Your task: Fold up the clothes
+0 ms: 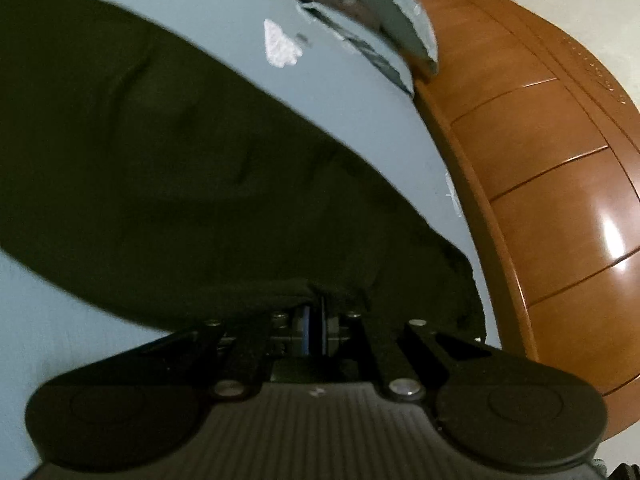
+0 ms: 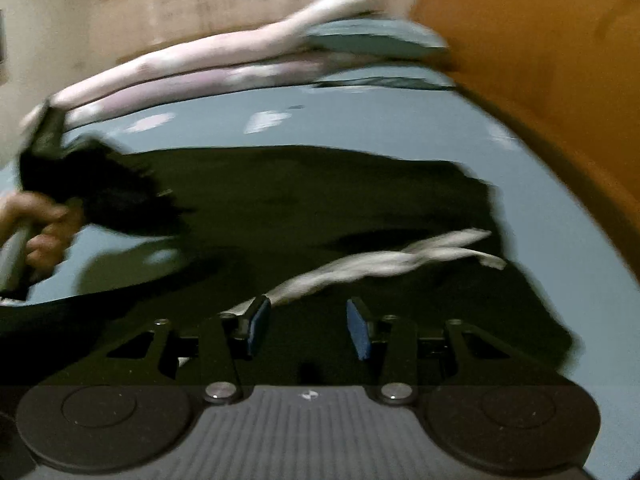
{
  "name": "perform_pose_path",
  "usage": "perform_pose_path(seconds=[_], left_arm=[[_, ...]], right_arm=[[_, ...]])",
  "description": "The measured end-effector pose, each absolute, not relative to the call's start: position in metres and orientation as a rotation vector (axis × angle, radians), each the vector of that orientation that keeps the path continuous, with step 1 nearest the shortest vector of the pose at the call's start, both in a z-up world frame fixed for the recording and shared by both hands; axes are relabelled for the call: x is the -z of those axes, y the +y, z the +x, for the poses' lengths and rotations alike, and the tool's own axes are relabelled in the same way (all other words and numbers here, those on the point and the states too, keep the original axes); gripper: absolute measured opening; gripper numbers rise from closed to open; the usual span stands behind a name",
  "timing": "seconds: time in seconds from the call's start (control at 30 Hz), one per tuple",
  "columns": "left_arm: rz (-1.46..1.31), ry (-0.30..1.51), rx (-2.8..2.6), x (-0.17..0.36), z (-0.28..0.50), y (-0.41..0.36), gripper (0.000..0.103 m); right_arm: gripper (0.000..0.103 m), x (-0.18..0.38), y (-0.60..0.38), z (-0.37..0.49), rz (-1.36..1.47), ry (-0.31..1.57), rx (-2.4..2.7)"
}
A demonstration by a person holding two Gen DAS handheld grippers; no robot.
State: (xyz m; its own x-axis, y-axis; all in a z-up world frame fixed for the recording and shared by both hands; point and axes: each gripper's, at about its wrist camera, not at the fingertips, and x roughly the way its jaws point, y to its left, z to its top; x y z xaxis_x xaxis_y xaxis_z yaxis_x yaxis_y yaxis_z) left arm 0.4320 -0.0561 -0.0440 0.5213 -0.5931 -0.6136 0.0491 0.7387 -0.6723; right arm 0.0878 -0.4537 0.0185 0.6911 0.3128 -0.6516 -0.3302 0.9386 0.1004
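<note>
Dark green garment [image 1: 168,168] pinched in left tool [image 1: 316,320]; right tool [image 2: 308,326] apart, empty.

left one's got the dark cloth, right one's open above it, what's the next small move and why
Probably bring the right hand-held gripper down and close it on the dark garment just ahead of it. Its pads stand apart with nothing between them, while the left hand-held gripper is already shut on the garment's edge. A second grip would let both lift and fold the cloth over the blue bed sheet.
</note>
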Motion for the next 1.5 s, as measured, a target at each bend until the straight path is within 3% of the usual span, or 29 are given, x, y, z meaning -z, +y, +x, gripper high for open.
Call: perform_pose_path(seconds=[0.03,0.1,0.27,0.33,0.4,0.5,0.57,0.63,0.87,0.93,1.0,1.07,1.23,1.4,1.5], left_arm=[[-0.642,0.955,0.42,0.042,0.434,-0.056,0.003],[-0.633,0.956,0.416,0.043,0.438,-0.059,0.003],[-0.624,0.954,0.399,0.043,0.443,-0.056,0.003],[-0.625,0.953,0.396,0.044,0.446,-0.056,0.003],[-0.638,0.96,0.406,0.045,0.447,-0.056,0.003],[-0.647,0.968,0.437,0.046,0.441,-0.056,0.016],[-0.647,0.97,0.466,0.048,0.435,-0.059,0.036],[-0.641,0.983,0.502,0.054,0.433,-0.066,0.038],[-0.682,1.028,0.607,0.074,0.433,-0.097,0.035],[-0.679,0.992,0.681,0.069,0.427,-0.102,0.025],[-0.645,0.973,0.702,0.064,0.42,-0.104,0.022],[-0.632,0.979,0.687,0.065,0.414,-0.101,0.008],[-0.598,1.025,0.641,0.075,0.403,-0.091,0.009],[-0.474,1.014,0.613,0.055,0.39,-0.078,0.015],[-0.265,0.991,0.584,0.036,0.374,-0.082,0.03]], right_arm=[[0.033,-0.016,-0.442,0.095,-0.028,0.733,-0.402],[0.024,-0.007,-0.418,0.113,-0.021,0.758,-0.467],[0.025,0.025,-0.378,0.156,0.022,0.853,-0.505],[0.034,0.026,-0.374,0.163,0.065,0.828,-0.526],[0.036,0.023,-0.376,0.165,0.097,0.837,-0.542],[0.036,0.011,-0.391,0.148,0.126,0.823,-0.553],[0.036,0.005,-0.403,0.133,0.146,0.808,-0.533],[0.036,0.002,-0.412,0.123,0.168,0.802,-0.505],[0.036,-0.003,-0.416,0.103,0.18,0.806,-0.478],[0.036,-0.001,-0.415,0.103,0.164,0.812,-0.466],[0.036,0.0,-0.413,0.105,0.149,0.814,-0.455],[0.036,0.0,-0.413,0.105,0.14,0.811,-0.448],[0.035,0.0,-0.419,0.108,0.121,0.806,-0.423],[0.038,-0.018,-0.46,0.123,0.127,0.752,-0.343],[0.04,-0.026,-0.501,0.144,0.1,0.728,-0.26]])
